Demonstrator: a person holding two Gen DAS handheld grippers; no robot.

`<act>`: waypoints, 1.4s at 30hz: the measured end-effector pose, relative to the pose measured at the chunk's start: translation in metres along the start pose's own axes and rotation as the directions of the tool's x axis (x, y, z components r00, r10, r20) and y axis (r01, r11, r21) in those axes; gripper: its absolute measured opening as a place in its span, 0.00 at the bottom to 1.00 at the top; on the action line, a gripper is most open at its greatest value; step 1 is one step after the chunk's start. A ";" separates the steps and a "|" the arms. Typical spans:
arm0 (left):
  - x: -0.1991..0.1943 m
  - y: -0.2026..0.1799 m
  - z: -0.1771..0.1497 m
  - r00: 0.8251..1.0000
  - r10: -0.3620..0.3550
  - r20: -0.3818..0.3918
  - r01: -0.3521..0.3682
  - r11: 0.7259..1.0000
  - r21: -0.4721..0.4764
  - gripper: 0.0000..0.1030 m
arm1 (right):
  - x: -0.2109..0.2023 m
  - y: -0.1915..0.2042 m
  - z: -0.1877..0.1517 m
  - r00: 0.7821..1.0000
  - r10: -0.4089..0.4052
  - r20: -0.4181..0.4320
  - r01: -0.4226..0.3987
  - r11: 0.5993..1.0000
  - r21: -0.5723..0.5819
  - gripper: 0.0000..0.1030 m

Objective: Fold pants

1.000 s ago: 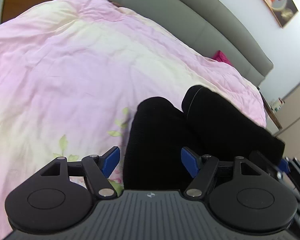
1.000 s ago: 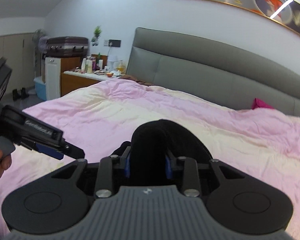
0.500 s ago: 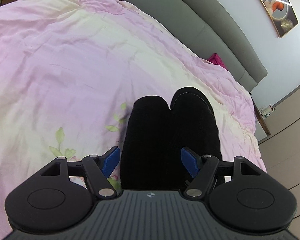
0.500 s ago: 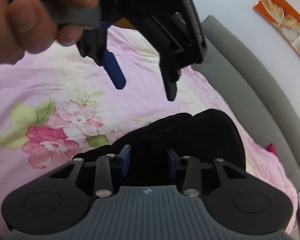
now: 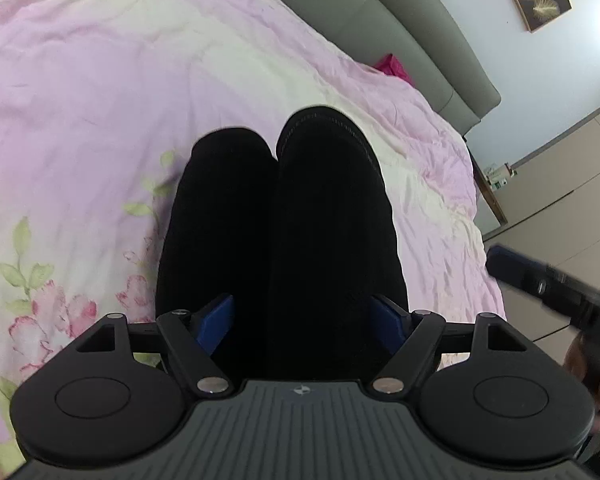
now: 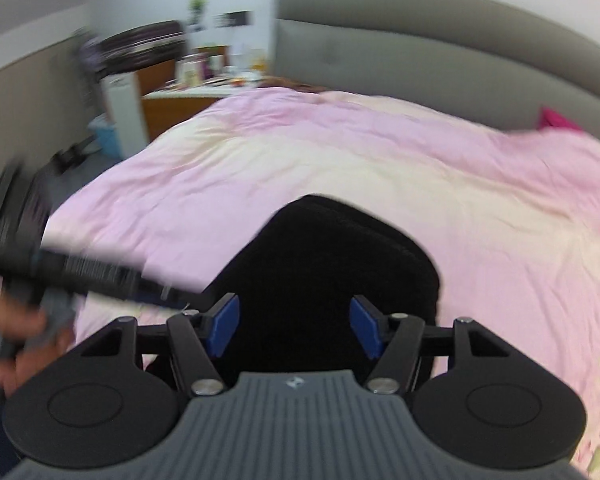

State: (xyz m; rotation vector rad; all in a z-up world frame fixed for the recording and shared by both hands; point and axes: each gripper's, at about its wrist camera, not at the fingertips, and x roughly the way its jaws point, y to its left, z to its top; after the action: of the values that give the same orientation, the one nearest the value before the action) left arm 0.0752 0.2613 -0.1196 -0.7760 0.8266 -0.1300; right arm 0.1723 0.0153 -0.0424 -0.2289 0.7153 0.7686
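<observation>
We find the left gripper [image 5: 306,320] spread wide, its jaws having just opened further; the black pants [image 5: 284,232] lie between the blue pads [image 5: 216,322], which stand beside the cloth without visibly pinching it. The right gripper [image 6: 296,326] is likewise parted, its jaws having just been opening, and its blue pads [image 6: 224,324] stand clear of the pants [image 6: 324,276] that lie between them.

The pants rest folded on the pink duvet [image 5: 100,100], near its front edge, as a long black bundle running away from us. In the left wrist view two rounded ends lie side by side at the far end, the right one showing a stitched hem.

Around the bundle we see open bedding to the left, to the right and beyond. A floral print [image 5: 56,312] marks the near left corner of the duvet. The grey headboard [image 6: 440,40] bounds the far edge, with a magenta item [image 6: 556,120] against it. The right edge of the bed drops toward a pale wall and cabinet fronts.

In the right wrist view the left tool appears blurred at near left, held by a hand [image 6: 16,332]. A cluttered side table [image 6: 204,88] stands far left beyond the bed.
</observation>
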 end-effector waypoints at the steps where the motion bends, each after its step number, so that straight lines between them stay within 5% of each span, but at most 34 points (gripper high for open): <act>1: 0.005 0.000 -0.003 0.999 -0.026 -0.018 0.026 1.000 -0.004 0.69 | 0.005 -0.008 0.013 1.000 -0.011 -0.027 0.012 0.999 0.037 0.61; 2: 0.010 0.001 -0.005 0.998 -0.045 -0.031 0.045 0.999 -0.012 0.41 | 0.013 -0.013 0.024 0.998 -0.015 -0.068 0.020 0.998 0.066 0.66; 7: 0.012 -0.001 -0.013 0.998 -0.054 -0.010 0.054 0.998 0.021 0.34 | 0.074 -0.016 0.077 0.959 -0.021 -0.284 0.064 0.988 0.142 0.72; 12: 0.011 0.004 -0.015 0.996 -0.086 0.002 0.086 0.996 0.030 0.33 | 0.153 0.008 0.111 0.847 -0.071 -0.528 0.199 0.961 0.191 0.73; 15: 0.010 0.006 -0.015 0.994 -0.110 0.006 0.110 0.994 0.028 0.32 | 0.181 0.038 0.119 0.811 -0.127 -0.570 0.250 0.958 0.143 0.72; 18: 0.009 0.007 -0.016 0.992 -0.125 0.016 0.125 0.992 0.023 0.32 | 0.198 0.073 0.120 0.774 -0.263 -0.576 0.306 0.952 -0.023 0.71; 22: 0.008 0.008 -0.016 0.989 -0.147 0.026 0.147 0.989 0.021 0.32 | 0.225 0.090 0.110 0.690 -0.438 -0.576 0.407 0.893 -0.192 0.59; 24: 0.009 0.009 -0.016 0.988 -0.153 0.029 0.153 0.988 0.026 0.32 | 0.233 0.093 0.105 0.668 -0.480 -0.568 0.434 0.872 -0.227 0.55; 29: 0.004 0.016 -0.019 0.979 -0.203 0.031 0.202 0.979 0.031 0.31 | 0.224 0.085 0.102 0.706 -0.446 -0.550 0.401 0.892 -0.210 0.29; 35: -0.016 -0.012 -0.029 0.943 -0.331 0.043 0.323 0.938 0.127 0.29 | 0.165 0.065 0.116 0.780 -0.354 -0.517 0.371 0.926 -0.074 0.27; 42: -0.055 0.015 -0.037 0.930 -0.356 0.096 0.353 0.934 0.048 0.29 | 0.120 0.092 0.130 0.836 -0.268 -0.479 0.288 0.957 -0.033 0.27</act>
State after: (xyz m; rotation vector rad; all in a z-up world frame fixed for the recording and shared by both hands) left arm 0.0088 0.2730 -0.1116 -0.8920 0.5782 -0.4209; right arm 0.2332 0.2042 -0.0200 -0.4884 1.1399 0.4132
